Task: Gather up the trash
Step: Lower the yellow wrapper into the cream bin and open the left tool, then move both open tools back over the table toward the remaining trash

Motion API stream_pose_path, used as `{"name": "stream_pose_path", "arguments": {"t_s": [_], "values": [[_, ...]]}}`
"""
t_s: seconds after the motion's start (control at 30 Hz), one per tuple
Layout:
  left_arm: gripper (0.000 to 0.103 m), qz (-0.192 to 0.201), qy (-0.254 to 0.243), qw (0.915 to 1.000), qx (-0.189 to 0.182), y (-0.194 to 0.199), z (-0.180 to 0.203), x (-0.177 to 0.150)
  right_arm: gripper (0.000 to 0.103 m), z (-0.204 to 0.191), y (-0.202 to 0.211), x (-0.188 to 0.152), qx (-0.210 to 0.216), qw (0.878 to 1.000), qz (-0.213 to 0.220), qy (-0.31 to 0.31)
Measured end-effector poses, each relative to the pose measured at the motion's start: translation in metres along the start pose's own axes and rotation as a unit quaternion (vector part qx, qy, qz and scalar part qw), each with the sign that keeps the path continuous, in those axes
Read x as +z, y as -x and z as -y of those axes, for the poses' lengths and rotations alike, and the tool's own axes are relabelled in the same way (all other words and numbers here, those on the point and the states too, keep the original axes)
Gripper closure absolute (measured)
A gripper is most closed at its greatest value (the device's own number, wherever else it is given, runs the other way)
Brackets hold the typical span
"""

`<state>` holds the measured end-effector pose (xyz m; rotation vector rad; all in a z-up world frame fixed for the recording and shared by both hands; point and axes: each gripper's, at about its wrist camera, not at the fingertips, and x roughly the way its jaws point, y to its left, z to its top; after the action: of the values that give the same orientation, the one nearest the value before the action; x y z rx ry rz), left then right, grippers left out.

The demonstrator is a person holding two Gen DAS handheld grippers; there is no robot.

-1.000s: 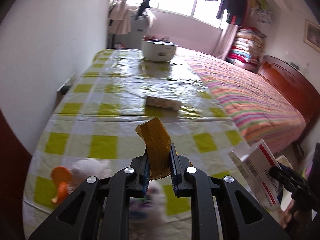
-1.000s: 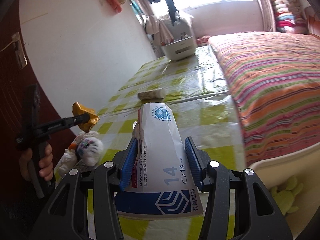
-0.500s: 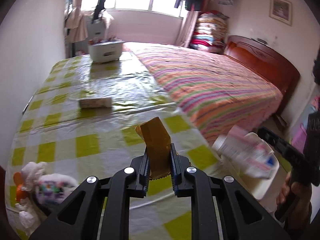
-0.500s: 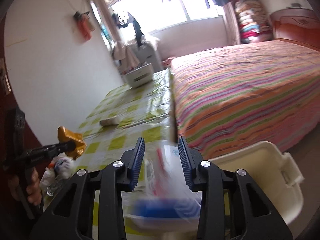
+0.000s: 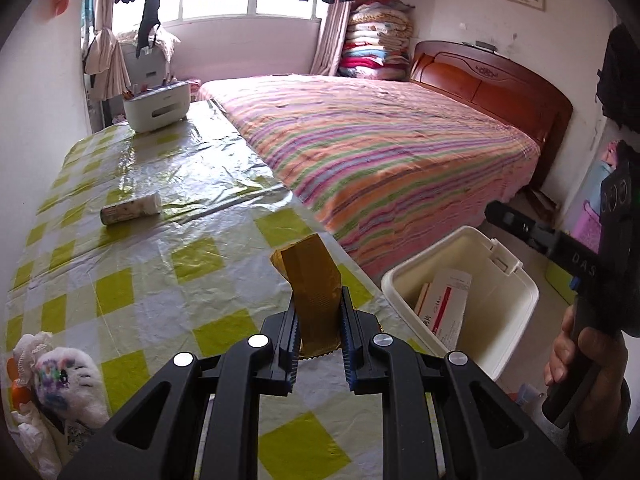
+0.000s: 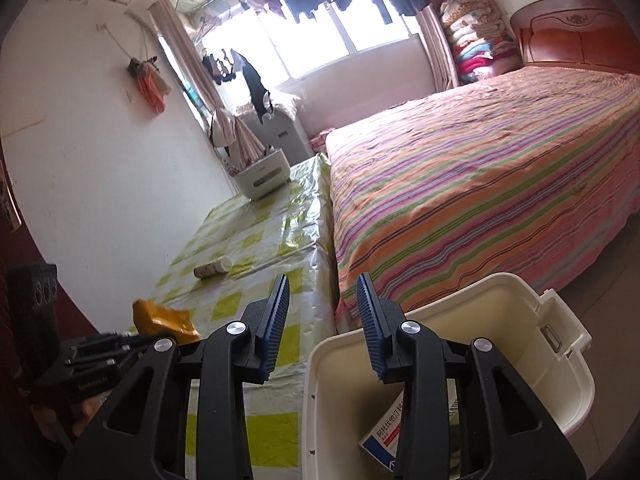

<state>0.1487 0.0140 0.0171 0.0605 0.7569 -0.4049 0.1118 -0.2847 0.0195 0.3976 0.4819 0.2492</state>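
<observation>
My left gripper is shut on a crumpled golden-brown wrapper, which sticks up from its jaws over the near right edge of the checked table. The same wrapper shows at the lower left of the right wrist view. My right gripper hangs open over the left rim of a cream bin, with nothing between its fingers. A white medicine box with red and blue print lies inside the bin. In the left wrist view the bin stands on the floor to the right of the table, box leaning inside.
A small white bottle lies on its side mid-table. A plush toy sits at the near left corner, a white caddy at the far end. A striped bed runs along the table's right side, beyond the bin.
The right gripper let go of the medicine box, which now lies in the bin. Both views swung right toward the bin. The left gripper kept its hold on the wrapper.
</observation>
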Motion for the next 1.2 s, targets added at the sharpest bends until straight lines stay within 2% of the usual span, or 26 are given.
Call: {"name": "stream_pose_path", "arguments": {"t_s": [0.23,0.3,0.4,0.63,0.9,0.97,1.0,1.03,1.13,1.2], "values": [[0.086,-0.004,-0.02,0.9994,-0.026,-0.004,0.029,0.0,0.064,0.021,0.02,0.007,-0.038,0.997,0.057,-0.044],[0.086,-0.006,-0.032,0.9987,-0.039,-0.006,0.043,0.0,0.051,0.028,0.028,0.008,-0.046,0.995,0.075,-0.057],[0.086,-0.01,-0.046,0.9974,-0.054,-0.011,0.06,0.0,0.038,0.042,0.036,0.011,-0.06,0.99,0.097,-0.08],[0.086,-0.017,-0.055,0.9953,-0.078,-0.025,0.094,0.006,0.034,0.072,0.057,0.007,-0.054,0.978,0.131,-0.151],[0.084,-0.025,-0.078,0.9938,-0.076,-0.046,0.128,0.009,0.034,0.077,0.064,0.004,-0.056,0.973,0.154,-0.161],[0.07,-0.033,-0.078,0.9939,-0.071,-0.05,0.13,0.008,0.034,0.075,0.062,0.003,-0.06,0.973,0.154,-0.16],[0.046,-0.032,-0.074,0.9943,-0.07,-0.051,0.13,0.007,0.034,0.075,0.061,0.002,-0.059,0.973,0.155,-0.161],[0.029,-0.024,-0.069,0.9952,-0.064,-0.049,0.129,0.006,0.034,0.074,0.06,0.001,-0.059,0.973,0.154,-0.161],[0.027,0.009,-0.061,0.9966,-0.054,-0.039,0.124,0.006,0.034,0.071,0.057,-0.002,-0.057,0.974,0.151,-0.158],[0.027,0.013,-0.06,0.9967,-0.054,-0.034,0.118,0.009,0.034,0.068,0.056,-0.001,-0.056,0.975,0.15,-0.152]]}}
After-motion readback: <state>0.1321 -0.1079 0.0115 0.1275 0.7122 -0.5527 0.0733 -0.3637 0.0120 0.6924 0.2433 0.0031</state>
